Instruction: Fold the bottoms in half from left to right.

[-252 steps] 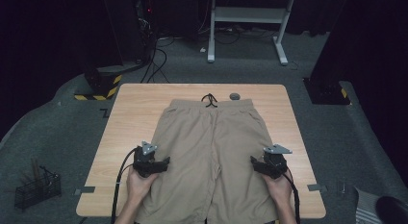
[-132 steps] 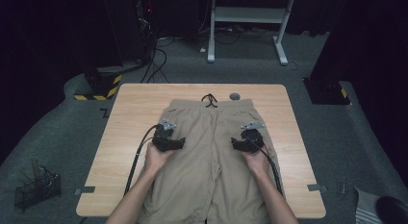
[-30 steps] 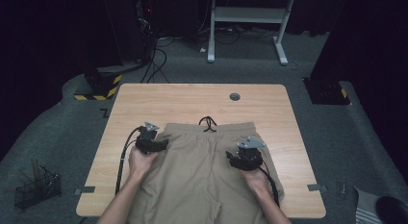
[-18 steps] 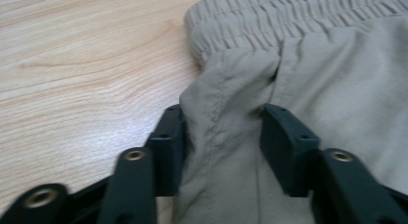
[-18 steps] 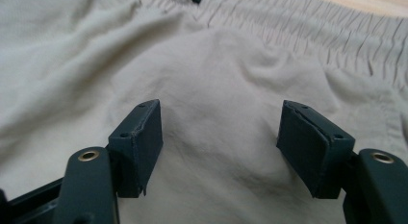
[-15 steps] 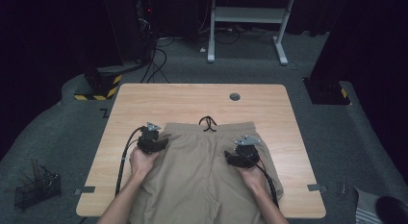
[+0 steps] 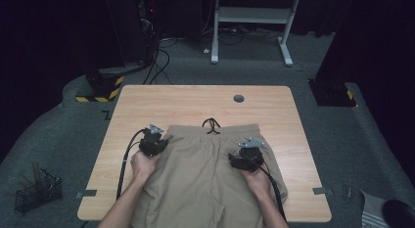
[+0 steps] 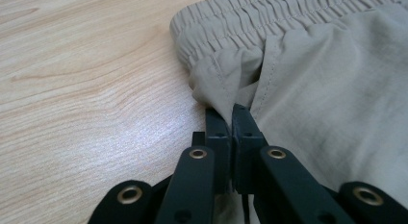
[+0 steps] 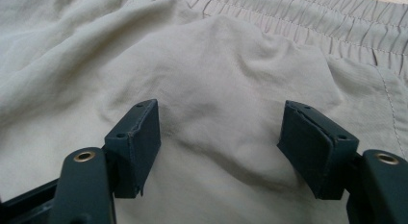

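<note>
The khaki shorts [image 7: 205, 174] lie flat on the near half of the wooden table [image 7: 147, 103], waistband away from the person, black drawstring [image 7: 211, 125] at its middle. The left gripper [image 8: 230, 119] has just closed and pinches a fold of cloth at the waistband's left corner, while the right gripper [image 9: 219, 140] has its 2 jaws spread wide over loose fabric near the right side, gripping nothing. To do this well, the right should probably bite an equally thin fold at the matching corner, so both sides lift evenly without bunching.
</note>
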`<state>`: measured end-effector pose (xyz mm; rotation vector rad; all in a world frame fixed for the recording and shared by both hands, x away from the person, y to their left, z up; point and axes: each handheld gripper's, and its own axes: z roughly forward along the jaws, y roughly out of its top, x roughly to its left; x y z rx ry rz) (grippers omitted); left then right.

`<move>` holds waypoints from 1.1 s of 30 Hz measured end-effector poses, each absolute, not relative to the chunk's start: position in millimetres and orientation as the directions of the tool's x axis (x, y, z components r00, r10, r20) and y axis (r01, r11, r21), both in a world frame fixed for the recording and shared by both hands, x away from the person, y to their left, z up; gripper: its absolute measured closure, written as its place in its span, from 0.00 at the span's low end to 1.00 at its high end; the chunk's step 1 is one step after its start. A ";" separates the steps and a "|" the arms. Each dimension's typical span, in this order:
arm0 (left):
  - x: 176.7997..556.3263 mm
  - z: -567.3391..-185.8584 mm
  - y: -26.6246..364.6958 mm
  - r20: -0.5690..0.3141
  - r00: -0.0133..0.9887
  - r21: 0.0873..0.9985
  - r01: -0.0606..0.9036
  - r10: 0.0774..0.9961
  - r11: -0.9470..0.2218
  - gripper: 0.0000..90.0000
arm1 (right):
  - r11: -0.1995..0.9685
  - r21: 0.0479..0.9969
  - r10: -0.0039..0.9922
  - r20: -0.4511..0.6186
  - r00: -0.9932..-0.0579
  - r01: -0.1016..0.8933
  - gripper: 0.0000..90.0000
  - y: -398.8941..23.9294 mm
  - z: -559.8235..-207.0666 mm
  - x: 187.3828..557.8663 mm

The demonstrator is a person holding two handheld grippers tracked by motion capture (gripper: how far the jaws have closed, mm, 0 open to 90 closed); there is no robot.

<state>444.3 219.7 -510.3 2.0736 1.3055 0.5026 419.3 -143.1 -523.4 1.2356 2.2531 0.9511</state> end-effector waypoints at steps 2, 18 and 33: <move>443.9 -509.1 220.4 -0.022 0.440 0.689 0.657 0.898 -0.305 0.98 | 0.378 0.724 0.849 -0.021 -0.528 0.577 0.34 -143.0 -523.4 419.3; 431.1 -483.6 221.2 -0.098 0.496 0.735 0.621 0.863 -0.273 0.98 | 0.375 0.724 0.850 -0.021 -0.526 0.579 0.33 -142.9 -523.4 419.0; 426.8 -465.5 214.9 -0.121 0.537 0.759 0.592 0.835 -0.271 0.99 | 0.378 0.724 0.849 -0.022 -0.528 0.577 0.33 -143.0 -523.4 419.2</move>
